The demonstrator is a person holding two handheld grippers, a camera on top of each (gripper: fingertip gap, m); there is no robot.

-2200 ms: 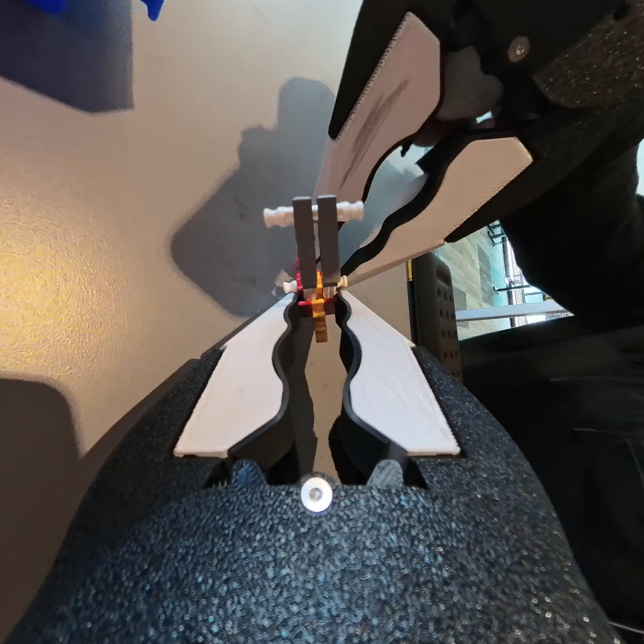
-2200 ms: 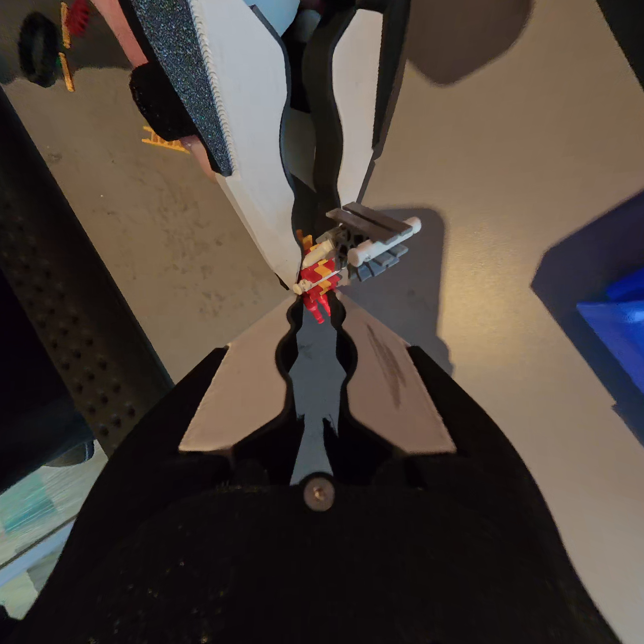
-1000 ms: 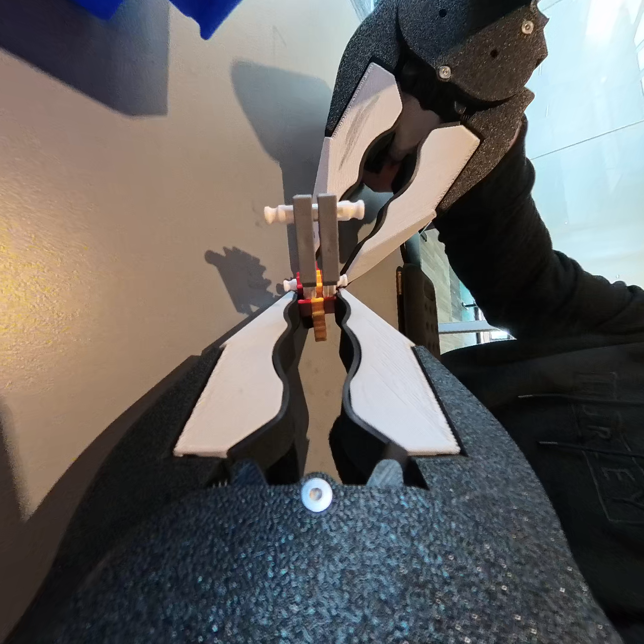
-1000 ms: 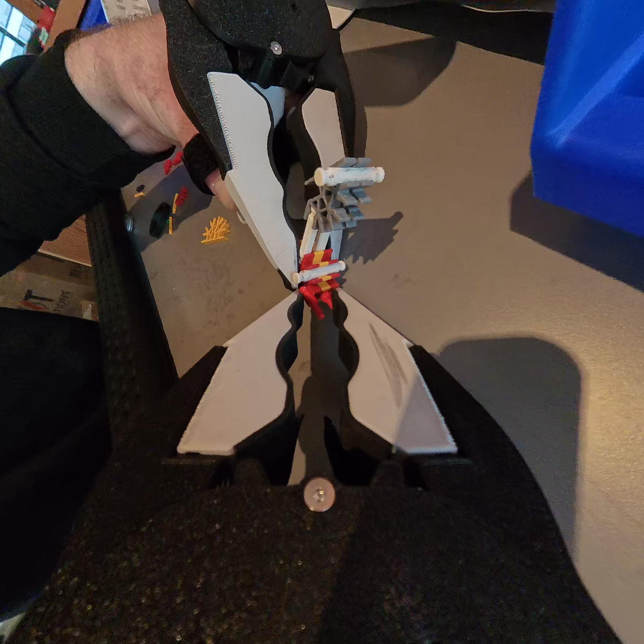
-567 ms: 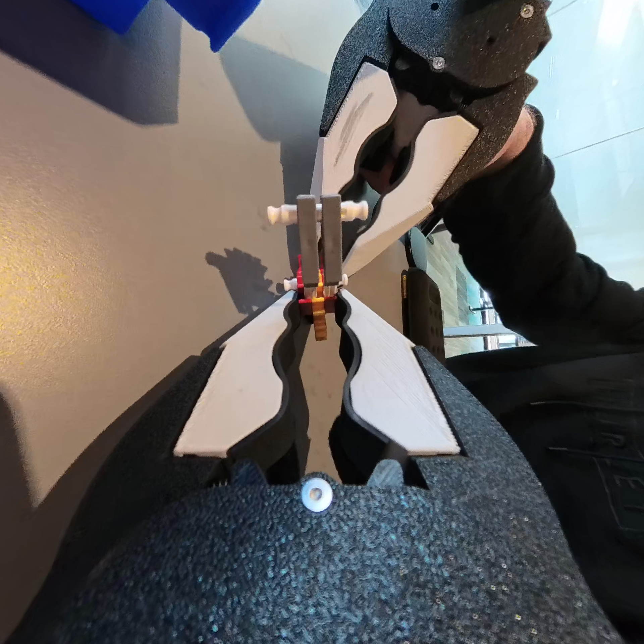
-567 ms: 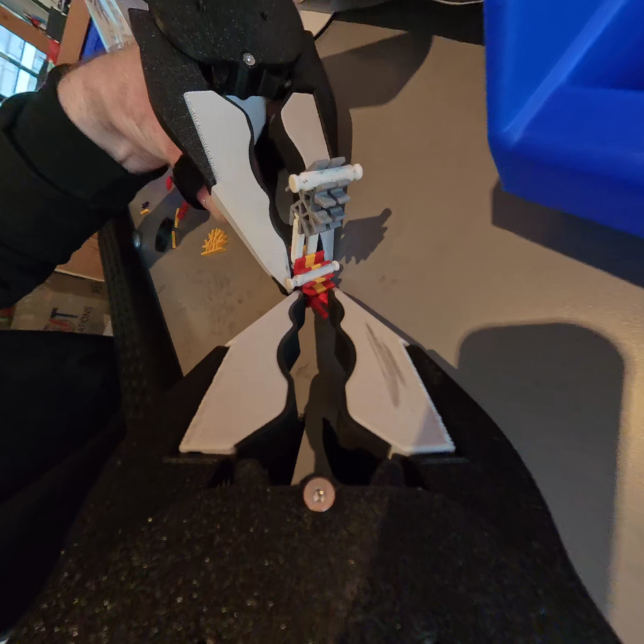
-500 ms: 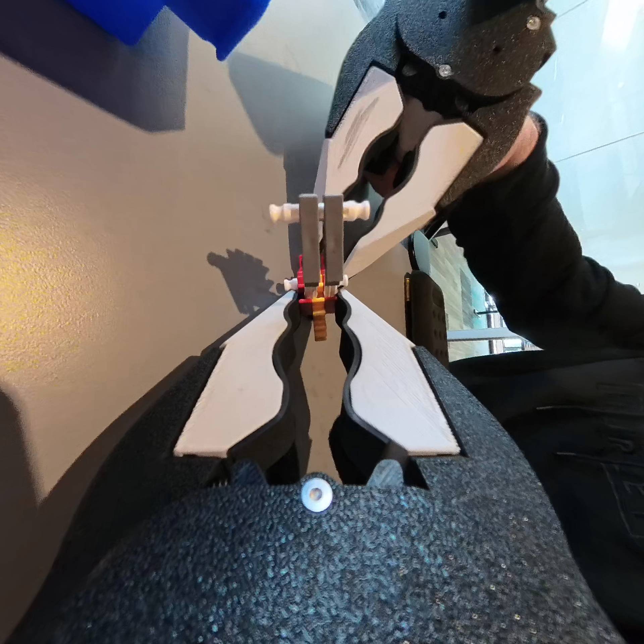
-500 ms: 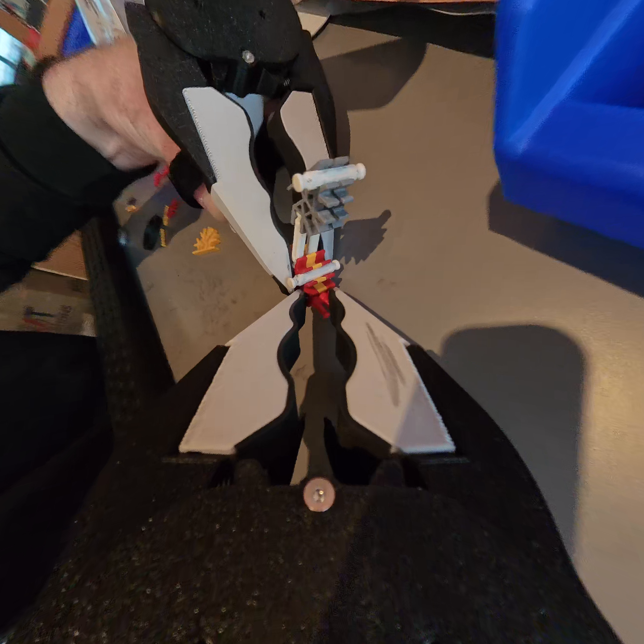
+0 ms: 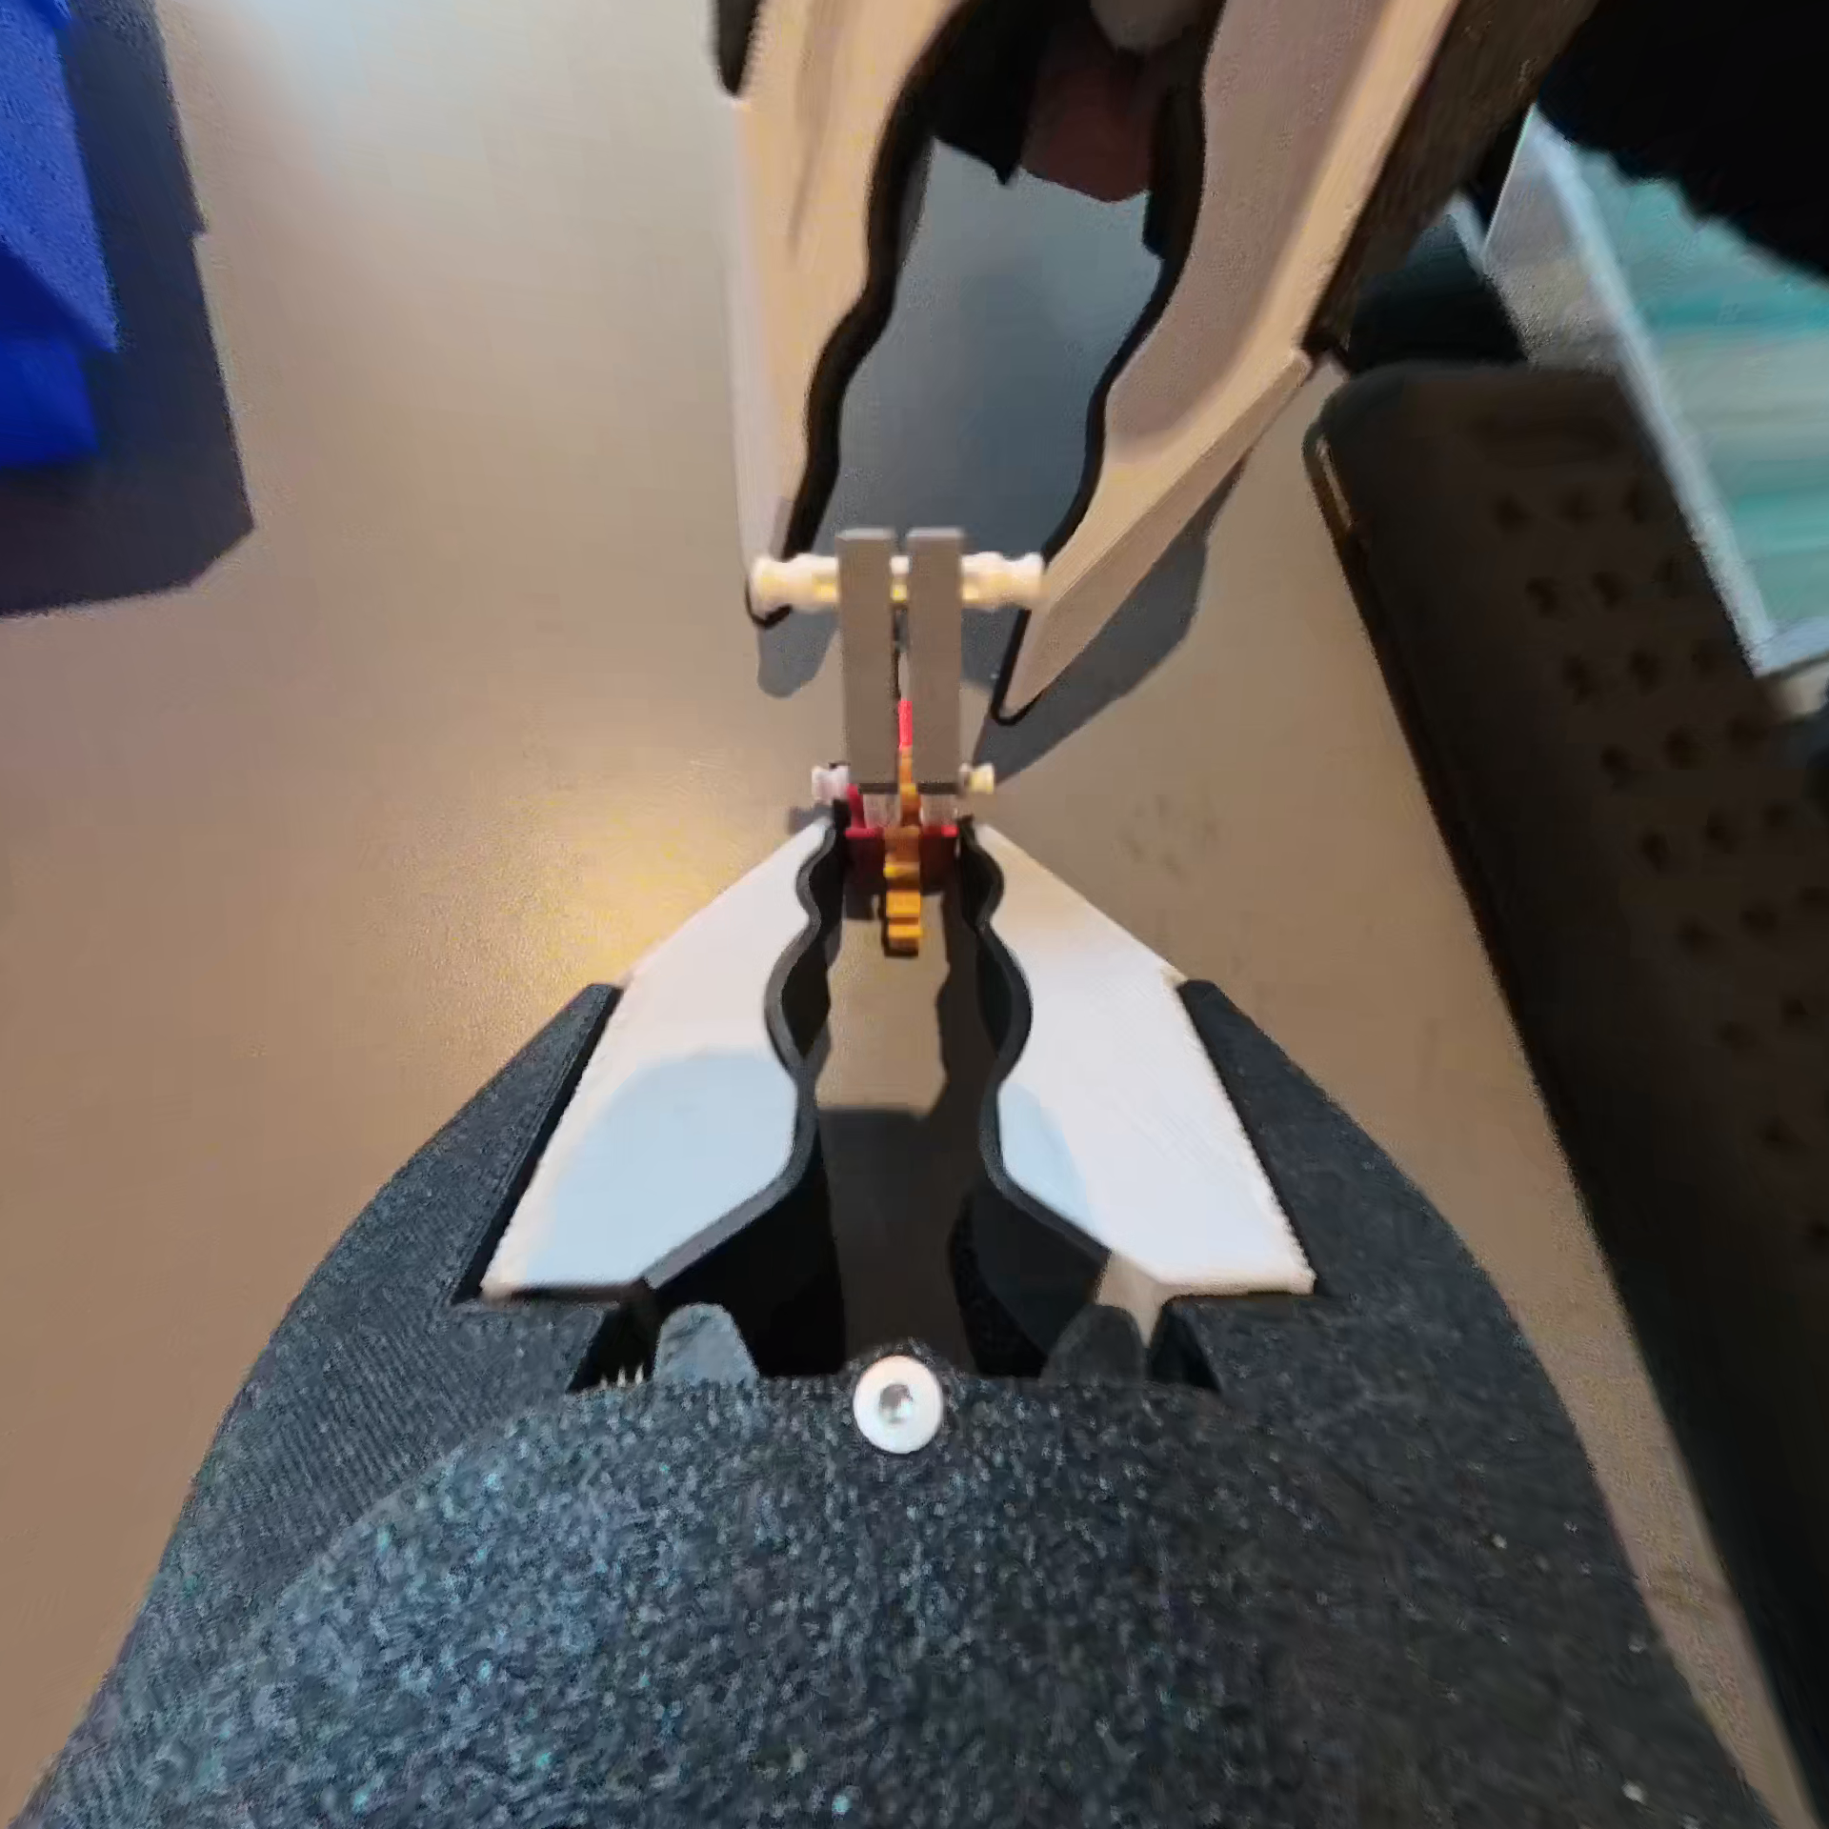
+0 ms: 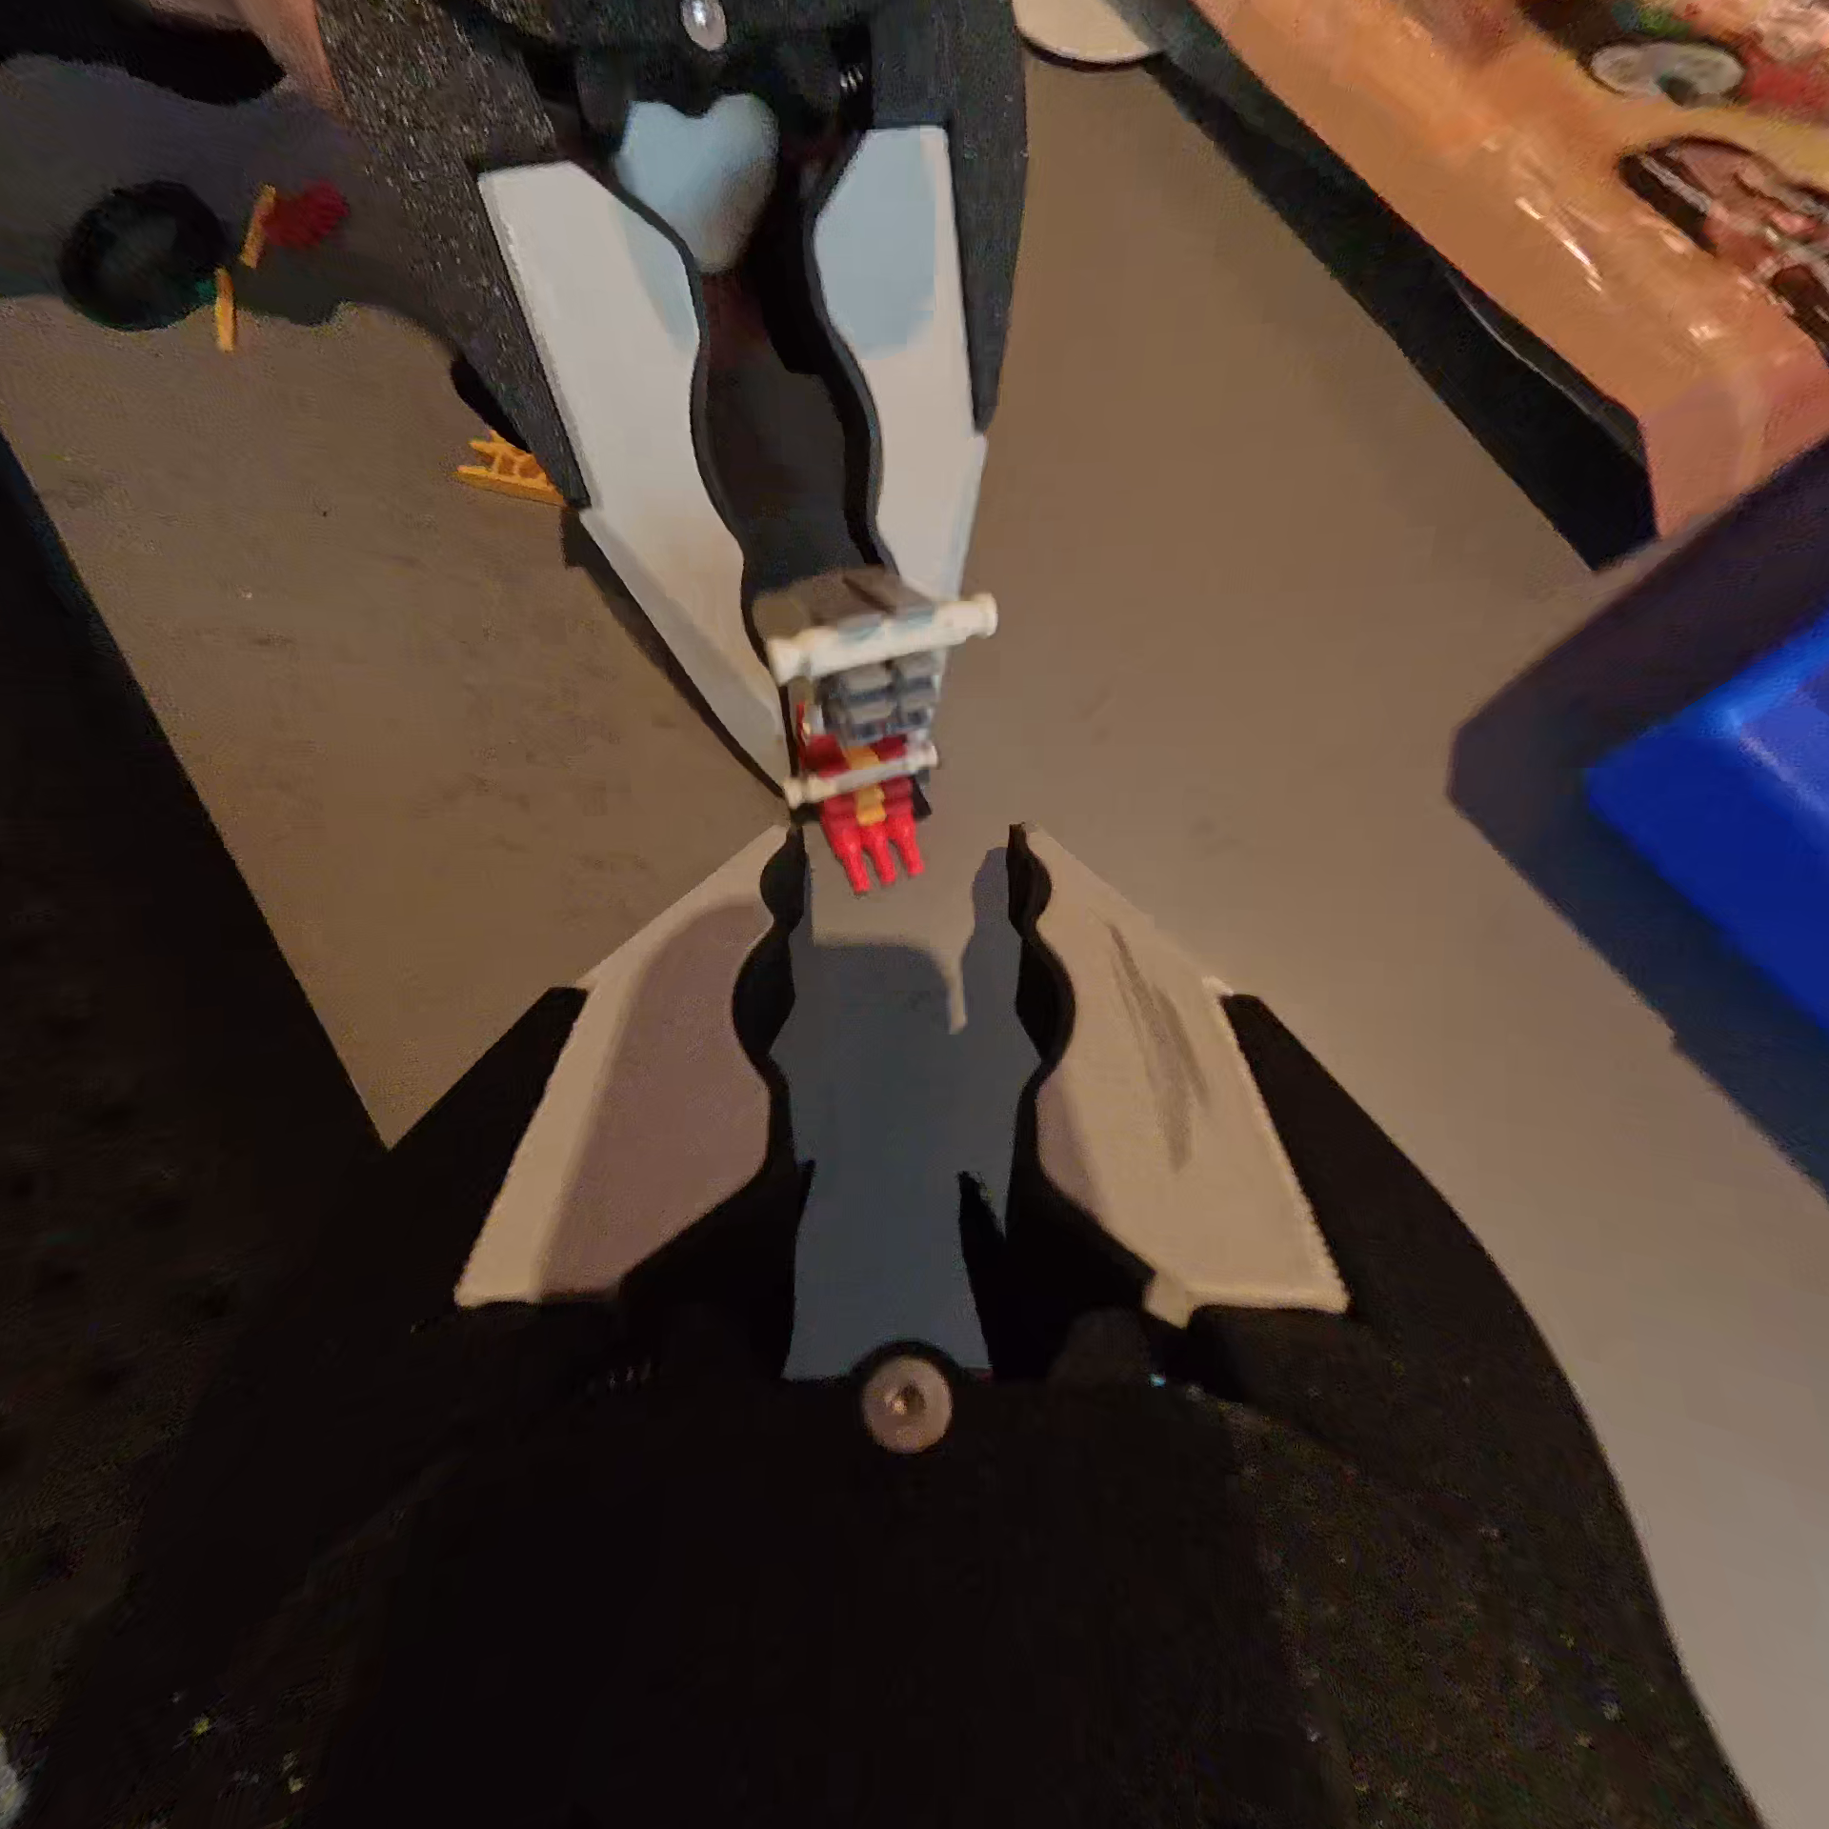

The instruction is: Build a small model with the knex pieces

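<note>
Red and yellow at its base, the toy build stays clamped in the left claw over the grey table, while the right claw has let go and now gapes beside it, blue bin well apart rightward.

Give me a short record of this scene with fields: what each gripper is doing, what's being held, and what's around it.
left gripper: shut on the toy assembly, gripping its red and yellow end
right gripper: open, jaws spread on either side of the toy assembly's red prongs, not clamping them
toy assembly: grey bars, two white rods, red and yellow pieces; held above the table
blue bin: on the table, to one side
loose parts: yellow, red and a black wheel, on the table behind the left gripper
</note>
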